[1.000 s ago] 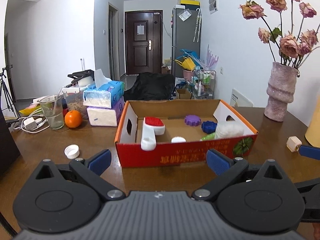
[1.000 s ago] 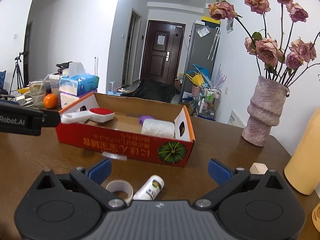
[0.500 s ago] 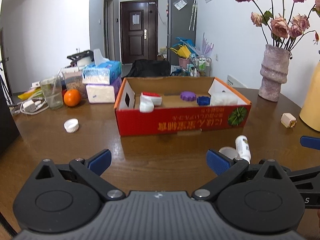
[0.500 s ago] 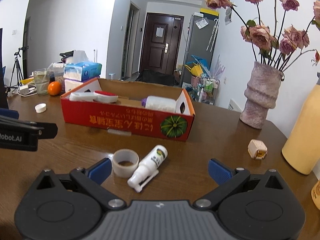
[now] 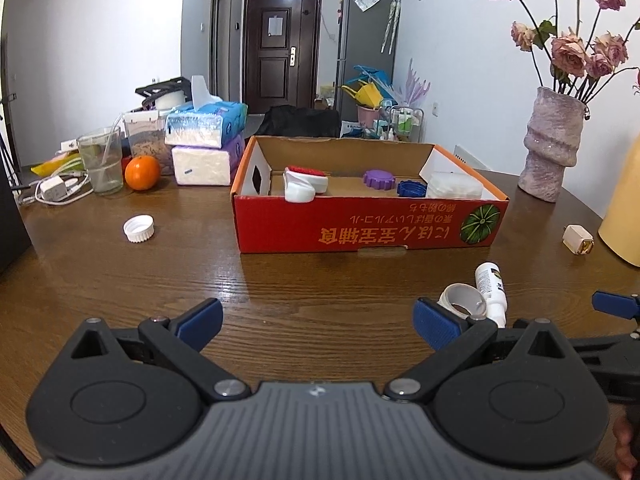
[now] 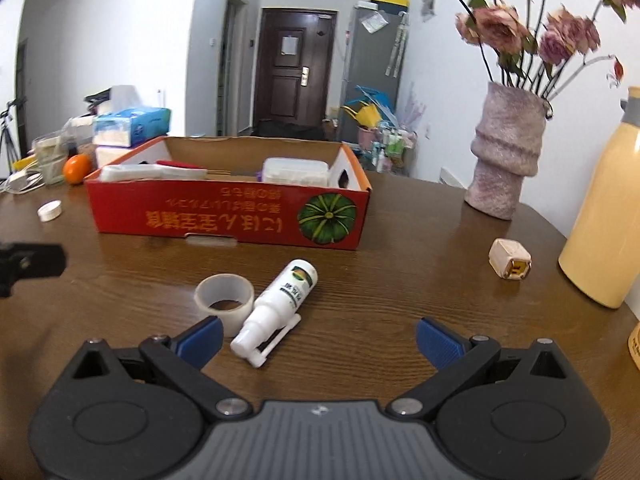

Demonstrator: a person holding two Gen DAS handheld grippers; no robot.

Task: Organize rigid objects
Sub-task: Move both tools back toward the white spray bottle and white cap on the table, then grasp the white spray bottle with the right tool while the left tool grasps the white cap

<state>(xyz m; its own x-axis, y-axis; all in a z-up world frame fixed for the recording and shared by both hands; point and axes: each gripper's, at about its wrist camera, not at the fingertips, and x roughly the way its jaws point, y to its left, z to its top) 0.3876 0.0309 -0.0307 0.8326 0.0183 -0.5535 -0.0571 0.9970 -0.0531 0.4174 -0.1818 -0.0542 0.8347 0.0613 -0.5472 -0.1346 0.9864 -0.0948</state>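
On the wooden counter, in front of the red cardboard box, a white spray bottle lies on its side touching a roll of clear tape, and both sit just ahead of the right gripper, whose jaws stand wide apart and hold nothing. The left gripper hovers beside it, jaws likewise apart and empty. The box already holds a red-topped brush, a purple cap, a blue cap and a clear plastic container. Loose items left outside are a white bottle cap off to the left and a small beige cube near the yellow flask. The likely step is picking up the spray bottle with the right gripper. To do it well, the jaws should straddle the bottle's round body across its width, not the thin nozzle end, and come down without catching the tape, since the two touch and one would drag the other. The smooth cylinder may roll, so closing squarely on its middle seems safest before lifting it over the box's front wall.
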